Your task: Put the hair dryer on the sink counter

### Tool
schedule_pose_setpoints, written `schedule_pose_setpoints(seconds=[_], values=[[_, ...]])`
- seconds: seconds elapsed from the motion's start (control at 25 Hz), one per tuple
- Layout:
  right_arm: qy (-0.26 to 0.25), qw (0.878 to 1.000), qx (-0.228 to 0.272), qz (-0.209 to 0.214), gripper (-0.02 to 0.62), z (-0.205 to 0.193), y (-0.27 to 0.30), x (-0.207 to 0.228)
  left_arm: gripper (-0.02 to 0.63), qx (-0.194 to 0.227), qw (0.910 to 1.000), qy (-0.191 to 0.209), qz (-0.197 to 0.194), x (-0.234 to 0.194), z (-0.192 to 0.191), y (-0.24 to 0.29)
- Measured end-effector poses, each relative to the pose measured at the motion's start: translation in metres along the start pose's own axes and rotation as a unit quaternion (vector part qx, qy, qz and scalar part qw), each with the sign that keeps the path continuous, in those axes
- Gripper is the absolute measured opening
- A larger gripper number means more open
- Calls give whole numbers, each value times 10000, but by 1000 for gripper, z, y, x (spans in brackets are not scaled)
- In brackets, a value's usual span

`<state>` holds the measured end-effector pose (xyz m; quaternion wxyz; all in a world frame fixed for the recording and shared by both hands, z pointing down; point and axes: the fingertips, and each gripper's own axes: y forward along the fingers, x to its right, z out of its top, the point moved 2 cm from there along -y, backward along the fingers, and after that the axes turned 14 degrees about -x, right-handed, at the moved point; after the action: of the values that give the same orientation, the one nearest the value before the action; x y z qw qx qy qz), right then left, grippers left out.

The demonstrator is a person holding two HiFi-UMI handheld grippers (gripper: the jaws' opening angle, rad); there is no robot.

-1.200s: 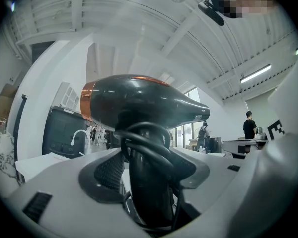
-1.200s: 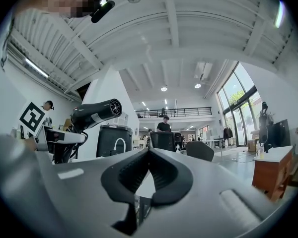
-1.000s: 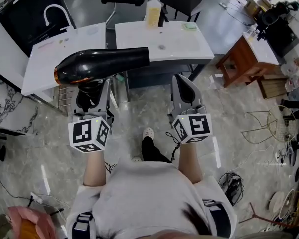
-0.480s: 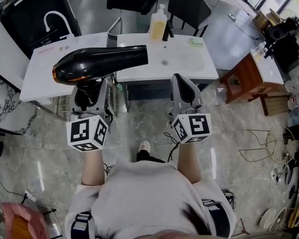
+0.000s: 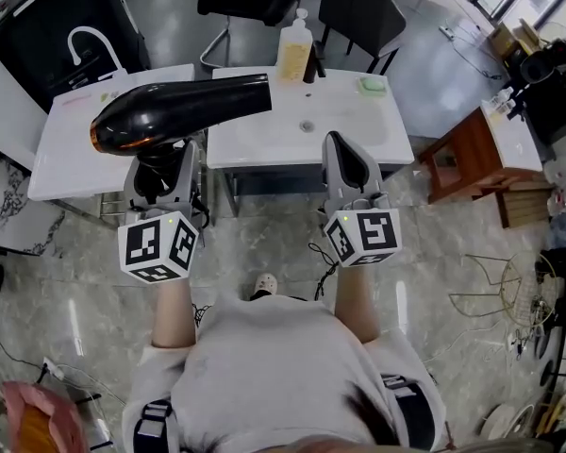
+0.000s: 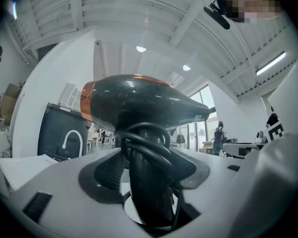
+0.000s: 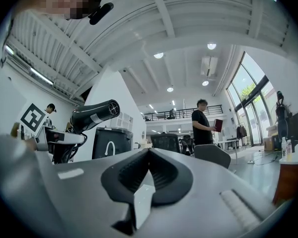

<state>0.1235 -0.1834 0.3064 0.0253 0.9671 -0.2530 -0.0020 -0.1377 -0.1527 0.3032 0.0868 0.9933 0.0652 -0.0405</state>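
1. The left gripper is clenched on the handle of the hair dryer. In the left gripper view the handle stands between the two pads, pressed on both sides, with the black cord looped round it just above the jaws.
2. Hair dryer: a glossy black body lying crosswise above the jaws. The orange ring at its rear is toward the left of the head view, and the nozzle points right, toward the bottle.
3. Position of the hair dryer: carried in the air, not resting on any surface. In the head view it overlaps the gap between the sink counter and a second white counter to the left.
4. The right gripper is closed and empty. The right gripper view shows the jaw tips meeting with nothing between the pads. It is held beside the left gripper, with its tip over the near edge of the sink counter.
5. Sink counter: white top with a drain hole at the centre. The bottle and a small green pad sit along the far edge.
6. Surroundings:
   - A white faucet stands behind the second counter.
   - A black chair is beyond the sink.
   - A wooden cabinet is to the right.
7. The right gripper view also shows a person standing well off, holding a dark red item — too small to identify.
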Motion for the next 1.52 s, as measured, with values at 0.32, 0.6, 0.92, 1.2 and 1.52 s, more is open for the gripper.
schedule_pose_setpoints(seconds=[0.32, 0.6, 0.92, 1.2, 1.52], values=[[58, 9999, -58, 149, 11, -8, 27, 23, 275, -77, 9999, -64, 101, 4, 2, 35], [163, 9996, -118, 183, 11, -16, 56, 33, 275, -261, 9996, -110, 45, -3, -2, 70], [148, 9998, -101, 45, 11, -11, 107, 47, 275, -541, 9983, -138, -161, -17, -6, 132], [149, 9998, -112, -111, 11, -5, 160, 58, 275, -838, 9957, -120, -370, -36, -9, 192], [160, 9990, -227, -342, 11, -8, 208, 65, 275, -1406, 9877, -319, -612, -62, -33, 259]])
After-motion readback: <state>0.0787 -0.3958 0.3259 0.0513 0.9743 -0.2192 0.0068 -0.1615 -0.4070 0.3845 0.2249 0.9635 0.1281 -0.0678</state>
